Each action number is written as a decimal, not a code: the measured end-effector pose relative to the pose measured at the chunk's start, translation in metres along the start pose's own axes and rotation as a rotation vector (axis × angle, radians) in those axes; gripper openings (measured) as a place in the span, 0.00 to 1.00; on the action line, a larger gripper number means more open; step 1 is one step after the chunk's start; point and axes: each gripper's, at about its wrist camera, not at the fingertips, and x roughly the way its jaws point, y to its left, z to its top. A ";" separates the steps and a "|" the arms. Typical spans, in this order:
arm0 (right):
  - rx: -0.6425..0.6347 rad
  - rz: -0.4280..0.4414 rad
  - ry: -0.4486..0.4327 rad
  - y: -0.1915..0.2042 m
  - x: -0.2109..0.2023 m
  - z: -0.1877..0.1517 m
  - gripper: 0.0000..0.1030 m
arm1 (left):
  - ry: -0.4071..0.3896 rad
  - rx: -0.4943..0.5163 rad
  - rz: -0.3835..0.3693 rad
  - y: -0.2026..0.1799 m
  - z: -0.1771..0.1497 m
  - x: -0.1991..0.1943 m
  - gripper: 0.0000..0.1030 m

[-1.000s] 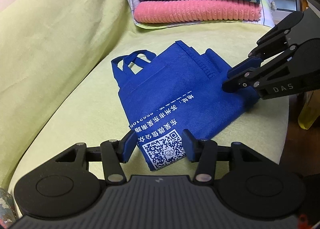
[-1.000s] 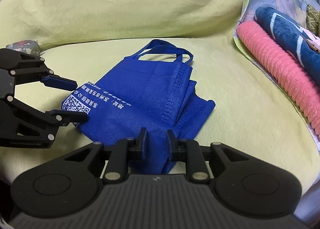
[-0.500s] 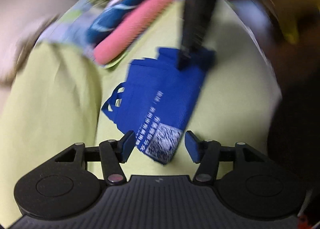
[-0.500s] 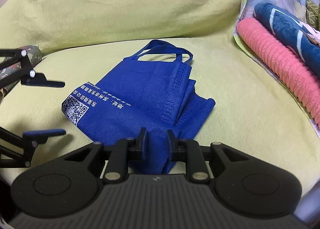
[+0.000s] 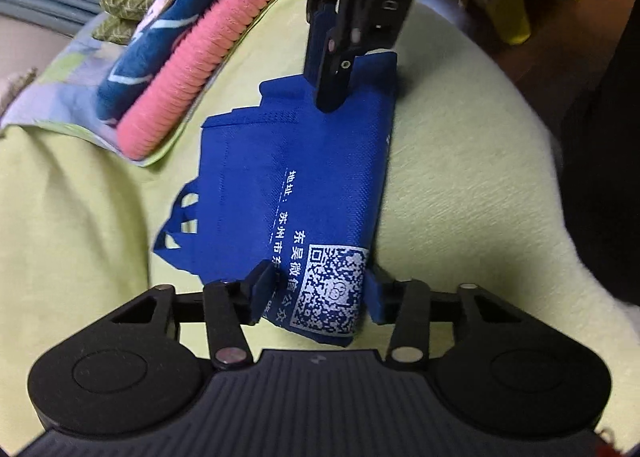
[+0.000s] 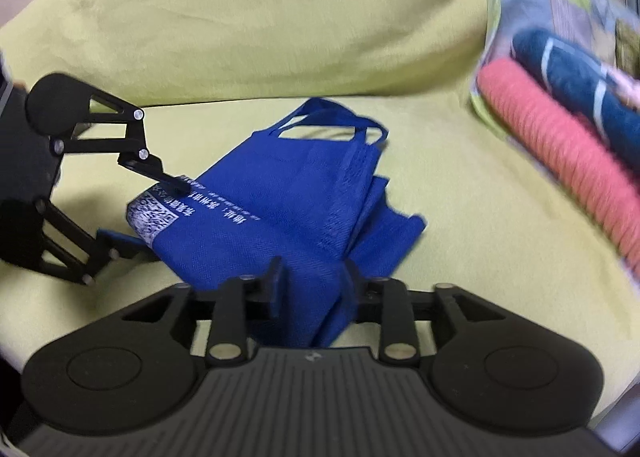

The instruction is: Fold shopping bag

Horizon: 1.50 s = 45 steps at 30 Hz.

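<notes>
A blue shopping bag (image 5: 312,177) with white print and a QR patch lies partly folded on the yellow-green sofa seat (image 5: 460,177). Its handles (image 6: 328,121) point toward the backrest. My left gripper (image 5: 316,291) is open, and the QR corner sits between its fingers. In the right wrist view the left gripper (image 6: 140,213) has one finger above that corner and one below. My right gripper (image 6: 314,285) is shut on a bunch of the bag (image 6: 280,209) at the opposite corner, which is raised a little. The left wrist view shows the right gripper (image 5: 332,93) edge-on.
Folded pink (image 5: 200,57) and dark blue towels (image 5: 160,17) are stacked on a patterned cloth beside the bag. The sofa backrest (image 6: 280,17) rises behind the handles. The seat's rounded edge drops off beyond the right gripper, with a yellow stool (image 5: 532,9) on the floor.
My left gripper swung round, still open, and now straddles the QR corner. The right gripper kept its hold and drew its corner of the bag up and closer.
</notes>
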 end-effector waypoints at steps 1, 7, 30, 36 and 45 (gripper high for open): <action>-0.017 -0.004 -0.007 0.000 -0.001 0.001 0.36 | -0.001 -0.009 -0.010 0.003 -0.001 0.000 0.48; -0.294 0.057 -0.092 0.015 -0.022 -0.007 0.55 | 0.000 -0.051 -0.034 0.007 -0.004 -0.003 0.48; -0.548 0.157 -0.084 0.001 0.015 -0.009 0.34 | -0.029 -0.167 -0.133 0.036 -0.010 0.000 0.57; -0.303 0.341 0.052 -0.030 0.010 0.014 0.33 | -0.005 -0.241 -0.192 0.039 -0.005 -0.011 0.50; 0.254 0.589 0.266 -0.107 0.042 0.026 0.33 | -0.006 -0.383 -0.186 0.039 -0.011 -0.022 0.51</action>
